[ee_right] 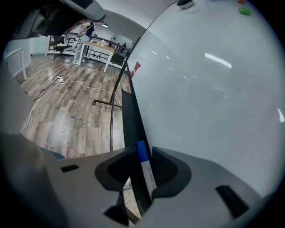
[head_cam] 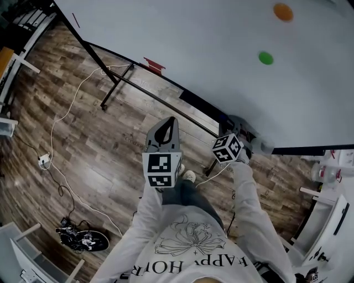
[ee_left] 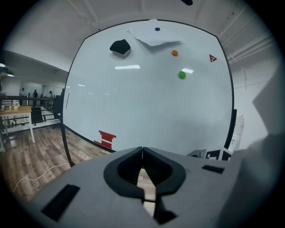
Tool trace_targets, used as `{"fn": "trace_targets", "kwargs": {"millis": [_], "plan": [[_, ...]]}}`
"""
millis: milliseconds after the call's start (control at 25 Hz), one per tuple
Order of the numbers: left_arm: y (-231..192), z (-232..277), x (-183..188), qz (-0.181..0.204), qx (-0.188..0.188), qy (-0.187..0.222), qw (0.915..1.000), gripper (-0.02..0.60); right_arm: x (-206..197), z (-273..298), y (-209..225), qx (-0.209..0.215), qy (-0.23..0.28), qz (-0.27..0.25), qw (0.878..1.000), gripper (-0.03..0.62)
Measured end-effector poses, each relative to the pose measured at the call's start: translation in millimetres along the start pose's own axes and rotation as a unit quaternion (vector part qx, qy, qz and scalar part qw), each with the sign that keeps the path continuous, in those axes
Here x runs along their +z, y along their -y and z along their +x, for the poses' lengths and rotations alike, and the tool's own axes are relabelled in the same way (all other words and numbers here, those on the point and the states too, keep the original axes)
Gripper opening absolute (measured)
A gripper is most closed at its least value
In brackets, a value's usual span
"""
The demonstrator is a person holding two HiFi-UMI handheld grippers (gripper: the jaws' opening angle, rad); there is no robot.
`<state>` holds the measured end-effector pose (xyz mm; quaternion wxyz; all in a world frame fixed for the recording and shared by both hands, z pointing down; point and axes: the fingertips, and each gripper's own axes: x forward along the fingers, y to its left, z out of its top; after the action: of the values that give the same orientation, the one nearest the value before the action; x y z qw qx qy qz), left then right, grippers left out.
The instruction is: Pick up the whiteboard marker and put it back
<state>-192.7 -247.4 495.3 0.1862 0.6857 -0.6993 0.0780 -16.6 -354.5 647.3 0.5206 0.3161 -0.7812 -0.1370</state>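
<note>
The whiteboard marker (ee_right: pixel 144 165), white with a blue cap, lies along the black tray (ee_right: pixel 130 116) at the foot of the whiteboard (ee_right: pixel 200 89). My right gripper (ee_right: pixel 143 150) points down at the tray with its jaws astride the marker. It is open, with a gap showing on the marker's left side. In the head view the right gripper (head_cam: pixel 239 128) sits at the board's lower edge and the marker is hidden. My left gripper (ee_left: pixel 142 149) is shut and empty, held off the board (ee_left: pixel 147 102); in the head view this left gripper (head_cam: pixel 166 128) hangs above the floor.
Green (head_cam: pixel 266 57) and orange (head_cam: pixel 283 11) magnets sit on the board, with a black eraser (ee_left: pixel 120 46) and a pinned paper (ee_left: pixel 156 36) higher up. The board's black stand legs (head_cam: pixel 110 83) and a white cable (head_cam: pixel 61 124) cross the wooden floor. White shelving (head_cam: pixel 332 221) stands at the right.
</note>
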Motion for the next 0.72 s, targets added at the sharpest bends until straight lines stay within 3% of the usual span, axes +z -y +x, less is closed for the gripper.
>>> {"fn": "trace_targets", "kwargs": {"millis": [400,560,720], "plan": [[9,-5,13,0.011,-0.009,0.014,0.9998,0.006,27,-36,15,-0.022,0.039,0.020,0.999,0.096],[21,-8,30,0.023,-0.021,0.032,0.9990,0.006,48,-77,41,-0.056,0.088,0.085,0.991,0.055],[42,-11,51,0.038,-0.037,0.053,0.9972,0.006,61,-124,71,-0.088,0.142,0.178,0.970,0.026]]}}
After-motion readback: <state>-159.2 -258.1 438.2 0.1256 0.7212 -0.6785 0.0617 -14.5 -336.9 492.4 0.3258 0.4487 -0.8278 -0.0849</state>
